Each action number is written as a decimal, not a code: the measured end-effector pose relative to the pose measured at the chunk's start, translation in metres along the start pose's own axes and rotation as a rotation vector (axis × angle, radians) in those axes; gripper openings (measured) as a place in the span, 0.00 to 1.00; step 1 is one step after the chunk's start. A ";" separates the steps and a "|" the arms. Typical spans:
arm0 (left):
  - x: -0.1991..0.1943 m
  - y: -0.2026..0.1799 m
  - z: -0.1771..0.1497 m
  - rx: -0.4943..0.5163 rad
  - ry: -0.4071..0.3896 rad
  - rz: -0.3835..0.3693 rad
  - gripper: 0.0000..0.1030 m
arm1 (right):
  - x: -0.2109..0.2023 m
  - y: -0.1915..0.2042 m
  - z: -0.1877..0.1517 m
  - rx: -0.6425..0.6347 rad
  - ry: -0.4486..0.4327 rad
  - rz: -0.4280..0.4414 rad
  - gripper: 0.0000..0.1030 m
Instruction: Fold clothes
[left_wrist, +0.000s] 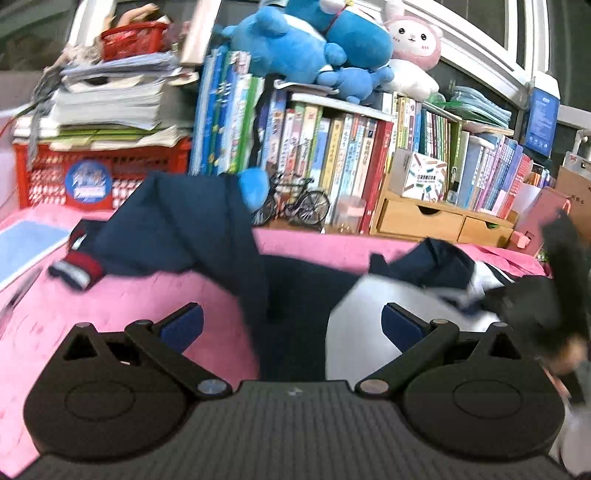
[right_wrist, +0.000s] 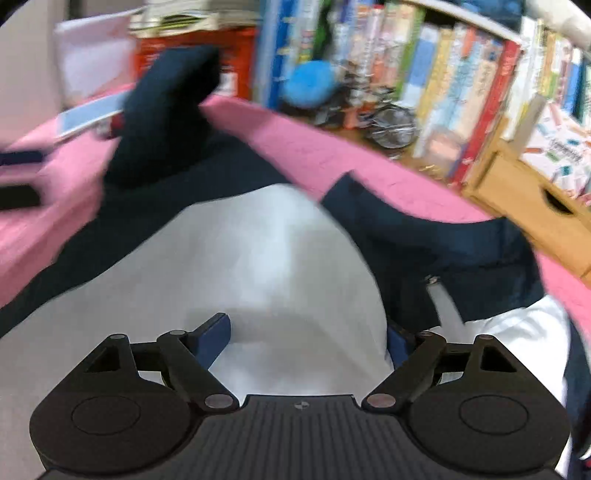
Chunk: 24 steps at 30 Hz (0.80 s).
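Observation:
A navy and white jacket (left_wrist: 295, 291) lies spread on the pink cloth (left_wrist: 110, 314). Its navy sleeve (left_wrist: 173, 229) with a red and white striped cuff (left_wrist: 79, 271) is folded up at the left. My left gripper (left_wrist: 291, 325) hovers open above the jacket's navy and white seam, nothing between its blue pads. The right gripper shows blurred at the left wrist view's right edge (left_wrist: 561, 295). In the right wrist view my right gripper (right_wrist: 308, 343) stands open just over the white panel (right_wrist: 258, 266), its right finger beside a navy flap (right_wrist: 443, 251).
A wall of books (left_wrist: 332, 147) with a wooden drawer unit (left_wrist: 436, 221) runs behind the pink cloth. A red crate (left_wrist: 99, 173) piled with papers stands at back left, a small model bicycle (left_wrist: 295, 203) in front of the books, plush toys (left_wrist: 317, 40) on top.

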<state>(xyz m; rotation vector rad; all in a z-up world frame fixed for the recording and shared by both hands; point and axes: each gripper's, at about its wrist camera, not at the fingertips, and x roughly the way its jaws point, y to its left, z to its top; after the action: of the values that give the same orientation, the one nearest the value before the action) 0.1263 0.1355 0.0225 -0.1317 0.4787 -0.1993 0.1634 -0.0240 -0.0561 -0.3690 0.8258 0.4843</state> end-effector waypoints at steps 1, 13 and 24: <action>0.010 -0.003 -0.001 -0.002 0.011 0.005 1.00 | -0.004 -0.001 -0.005 -0.007 0.007 0.036 0.84; 0.061 -0.018 -0.034 0.051 0.186 0.000 1.00 | -0.073 -0.127 0.009 0.153 -0.224 -0.059 1.00; 0.064 -0.018 -0.032 0.029 0.199 -0.018 1.00 | 0.009 -0.181 0.037 0.395 -0.060 -0.231 0.05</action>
<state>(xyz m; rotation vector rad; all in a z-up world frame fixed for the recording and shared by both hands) 0.1638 0.1017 -0.0313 -0.0879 0.6723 -0.2383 0.2892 -0.1533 -0.0168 -0.0809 0.7884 0.1103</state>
